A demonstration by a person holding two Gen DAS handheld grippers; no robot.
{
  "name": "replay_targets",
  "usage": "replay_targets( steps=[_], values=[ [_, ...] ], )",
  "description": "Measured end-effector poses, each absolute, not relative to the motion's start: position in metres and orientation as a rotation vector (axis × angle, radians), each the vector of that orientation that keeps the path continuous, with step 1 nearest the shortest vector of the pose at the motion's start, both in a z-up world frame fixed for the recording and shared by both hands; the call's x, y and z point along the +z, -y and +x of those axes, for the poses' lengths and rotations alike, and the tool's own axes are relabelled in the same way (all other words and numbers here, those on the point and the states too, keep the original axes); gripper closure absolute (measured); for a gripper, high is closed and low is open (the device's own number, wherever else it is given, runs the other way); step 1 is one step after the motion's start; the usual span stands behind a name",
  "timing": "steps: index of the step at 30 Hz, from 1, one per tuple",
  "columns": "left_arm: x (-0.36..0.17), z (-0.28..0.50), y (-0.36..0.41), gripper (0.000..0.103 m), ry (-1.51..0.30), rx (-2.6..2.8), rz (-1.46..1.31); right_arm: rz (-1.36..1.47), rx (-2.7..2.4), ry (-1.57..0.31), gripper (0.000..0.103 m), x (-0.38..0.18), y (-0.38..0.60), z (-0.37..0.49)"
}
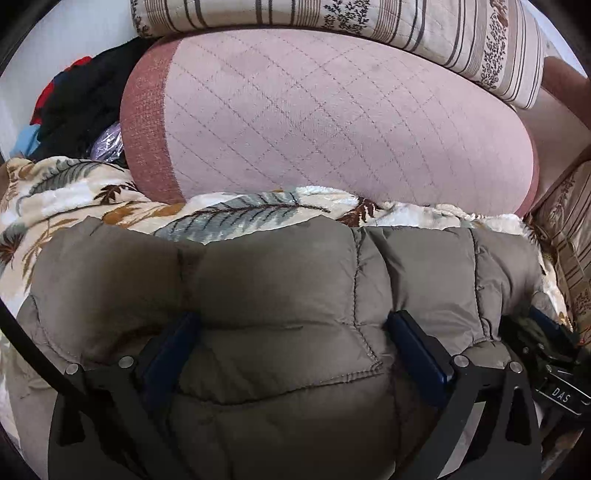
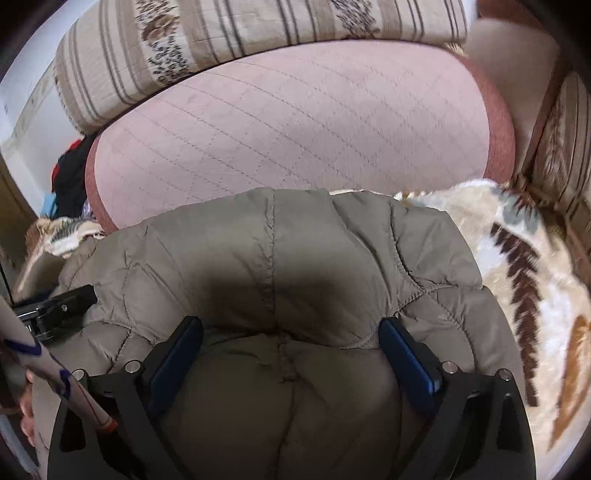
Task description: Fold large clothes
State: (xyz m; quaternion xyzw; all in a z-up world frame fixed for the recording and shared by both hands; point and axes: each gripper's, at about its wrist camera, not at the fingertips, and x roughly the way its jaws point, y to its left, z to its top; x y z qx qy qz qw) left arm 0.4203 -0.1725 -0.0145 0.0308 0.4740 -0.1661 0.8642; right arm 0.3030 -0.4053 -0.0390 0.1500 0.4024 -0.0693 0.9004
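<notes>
A grey-brown quilted puffer jacket (image 1: pixel 280 280) lies bunched on a leaf-patterned fleece blanket (image 1: pixel 92 195). My left gripper (image 1: pixel 293 325) is wide open, its blue pads pressed down on either side of a puffy fold of the jacket. My right gripper (image 2: pixel 290 330) is also wide open, its pads straddling the jacket (image 2: pixel 273 243) in the same way. The right gripper's body shows at the right edge of the left wrist view (image 1: pixel 546 343); the left gripper's body shows at the left edge of the right wrist view (image 2: pixel 55 306). The fabric bulges between both pairs of fingers.
A pink quilted cushion (image 1: pixel 325 122) stands right behind the jacket, with a striped floral pillow (image 1: pixel 369 22) above it. A pile of dark and red clothes (image 1: pixel 74 107) lies at the far left. A striped sofa arm (image 2: pixel 557 147) is at the right.
</notes>
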Motion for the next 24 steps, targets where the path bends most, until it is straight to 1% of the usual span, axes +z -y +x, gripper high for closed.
replay_targets(
  steps=[3,5,10,13,16,19,24],
  values=[
    [-0.006,0.418,0.168,0.000,-1.009,-0.361,0.047,0.309,-0.149,-0.848,0.004,-0.039,0.404,0.304],
    [0.004,0.414,0.156,0.000,-1.013,-0.376,0.014,0.265,-0.193,-0.857,0.004,-0.030,0.401,0.300],
    [0.027,0.388,0.096,0.000,-0.965,-0.344,-0.025,0.238,-0.284,-0.800,0.005,-0.002,0.411,0.259],
    [0.017,0.376,0.057,0.000,-0.964,-0.269,0.004,0.228,-0.302,-0.802,0.005,-0.001,0.423,0.227],
    [-0.002,0.374,0.021,0.000,-0.989,-0.160,0.033,0.220,-0.343,-0.841,0.005,-0.018,0.436,0.203],
    [-0.001,0.369,-0.022,0.000,-1.001,-0.125,-0.076,0.288,-0.381,-0.864,0.005,-0.030,0.458,0.184],
    [0.008,0.345,-0.078,0.000,-0.998,-0.239,-0.281,0.387,-0.344,-0.851,0.005,-0.020,0.479,0.153]
  ],
)
